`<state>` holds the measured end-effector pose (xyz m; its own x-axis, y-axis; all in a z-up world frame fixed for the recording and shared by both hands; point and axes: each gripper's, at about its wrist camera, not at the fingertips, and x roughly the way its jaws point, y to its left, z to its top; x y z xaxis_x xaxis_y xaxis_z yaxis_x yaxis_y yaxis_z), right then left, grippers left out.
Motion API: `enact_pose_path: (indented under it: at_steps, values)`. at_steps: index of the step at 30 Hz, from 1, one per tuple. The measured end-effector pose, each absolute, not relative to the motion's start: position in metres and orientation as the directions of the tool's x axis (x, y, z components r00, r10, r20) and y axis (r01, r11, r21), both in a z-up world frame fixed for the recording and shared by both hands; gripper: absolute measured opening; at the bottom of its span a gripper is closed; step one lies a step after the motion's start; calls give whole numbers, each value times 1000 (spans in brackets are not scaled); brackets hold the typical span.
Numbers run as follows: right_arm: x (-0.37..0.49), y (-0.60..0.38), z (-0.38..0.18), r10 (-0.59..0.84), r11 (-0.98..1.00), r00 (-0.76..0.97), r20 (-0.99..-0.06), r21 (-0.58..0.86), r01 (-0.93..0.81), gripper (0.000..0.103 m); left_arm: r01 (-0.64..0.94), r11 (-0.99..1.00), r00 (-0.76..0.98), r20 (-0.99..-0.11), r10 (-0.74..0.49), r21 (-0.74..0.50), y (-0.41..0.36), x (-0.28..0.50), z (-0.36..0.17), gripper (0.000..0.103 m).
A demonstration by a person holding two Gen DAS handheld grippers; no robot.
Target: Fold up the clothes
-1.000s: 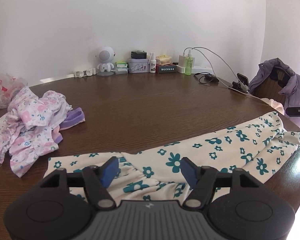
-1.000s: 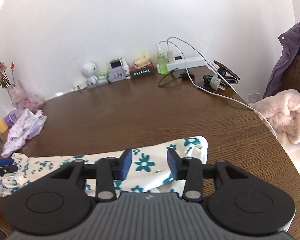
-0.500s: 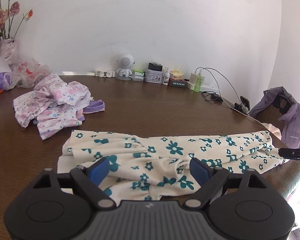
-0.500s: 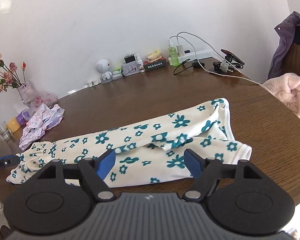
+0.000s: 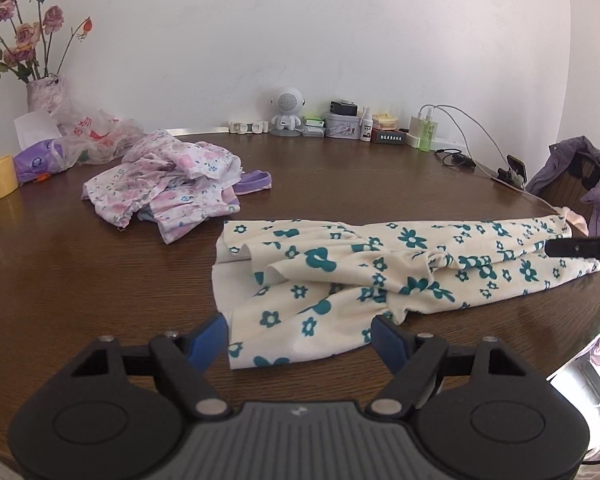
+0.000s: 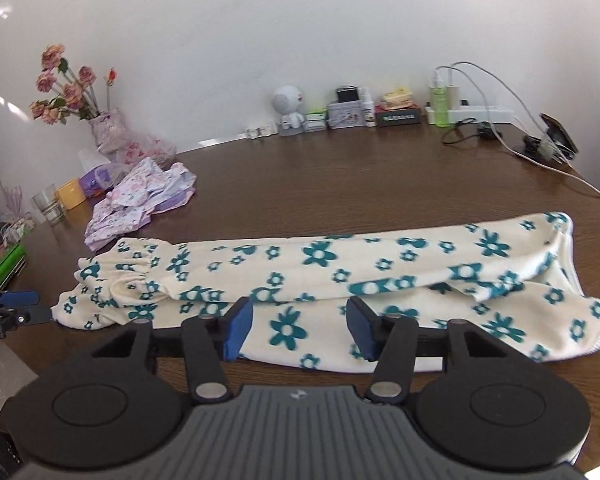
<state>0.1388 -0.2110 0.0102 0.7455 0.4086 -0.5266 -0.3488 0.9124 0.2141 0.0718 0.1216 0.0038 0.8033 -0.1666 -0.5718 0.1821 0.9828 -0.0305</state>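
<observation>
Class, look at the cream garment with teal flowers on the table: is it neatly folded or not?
Not neatly folded. The cream garment lies stretched long across the table, doubled lengthwise with rumpled overlapping layers.

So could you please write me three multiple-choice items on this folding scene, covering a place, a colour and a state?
1. Where does the pink floral clothing pile lie?
A. left of the cream garment
B. on a chair
C. in a basket

2. What colour are the flowers on the long cream garment?
A. red
B. teal
C. yellow

3. How is the cream garment on the brown wooden table?
A. hanging up
B. rolled into a ball
C. laid out lengthwise

Answers: 1 A, it sits on the table leftwards; 2 B, teal print; 3 C, stretched flat along the table.
</observation>
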Motion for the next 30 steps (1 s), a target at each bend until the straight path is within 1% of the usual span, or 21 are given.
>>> enact_pose_path:
  at_steps: [2, 5, 7, 8, 9, 10, 11, 12, 13, 14, 19, 23, 25, 26, 28, 29, 30]
  values:
    - [145, -183, 13, 456, 886, 718, -526, 191, -423, 49, 216, 976, 796, -582, -164, 20, 122, 79, 0, 76]
    - [155, -135, 17, 516, 821, 658, -548, 98, -563, 51, 266, 957, 778, -611, -145, 113, 123, 92, -4, 74]
    - [160, -102, 19, 543, 760, 617, -569, 19, -650, 55, 302, 944, 756, -636, -154, 131, 124, 100, -7, 68]
    - [163, -87, 18, 546, 736, 602, -582, -9, -677, 57, 324, 936, 742, -650, -164, 134, 126, 105, -9, 52]
    - [167, -72, 16, 550, 708, 580, -601, -34, -706, 57, 344, 931, 728, -660, -183, 121, 127, 108, -10, 43]
    - [170, -59, 13, 560, 678, 556, -614, -46, -734, 57, 356, 928, 720, -665, -199, 107, 128, 111, -9, 38]
    - [172, -48, 12, 570, 647, 530, -627, -55, -761, 57, 367, 924, 716, -668, -204, 111, 129, 113, -8, 26]
    - [173, -39, 10, 576, 618, 510, -639, -69, -784, 59, 370, 920, 719, -668, -195, 130, 129, 115, -8, 16]
    - [174, -30, 9, 580, 588, 490, -651, -83, -805, 64, 372, 916, 722, -667, -185, 149, 129, 116, -7, 12]
    - [174, -21, 8, 583, 557, 471, -662, -96, -825, 72, 372, 917, 721, -667, -187, 145, 130, 119, -6, 9]
    - [171, -7, -1, 535, 503, 444, -718, -151, -851, 71, 360, 926, 723, -661, -200, 114, 139, 131, -7, 9]
    - [169, -14, -4, 547, 521, 422, -723, -101, -848, 62, 333, 941, 726, -655, -213, 63, 145, 138, -8, 9]
    - [169, -17, -5, 553, 528, 412, -724, -78, -846, 59, 328, 943, 728, -653, -209, 64, 145, 140, -7, 9]
    - [170, -18, -5, 553, 533, 411, -725, -72, -843, 56, 325, 943, 729, -652, -206, 66, 144, 140, -7, 9]
    - [171, -17, -4, 550, 535, 412, -727, -73, -842, 55, 311, 949, 731, -651, -203, 54, 145, 141, -7, 10]
    - [171, -17, -4, 549, 534, 412, -728, -74, -842, 55, 304, 952, 732, -651, -201, 48, 146, 142, -7, 11]
    - [172, -16, -3, 547, 534, 413, -728, -76, -842, 55, 290, 956, 737, -646, -197, 39, 146, 141, -7, 15]
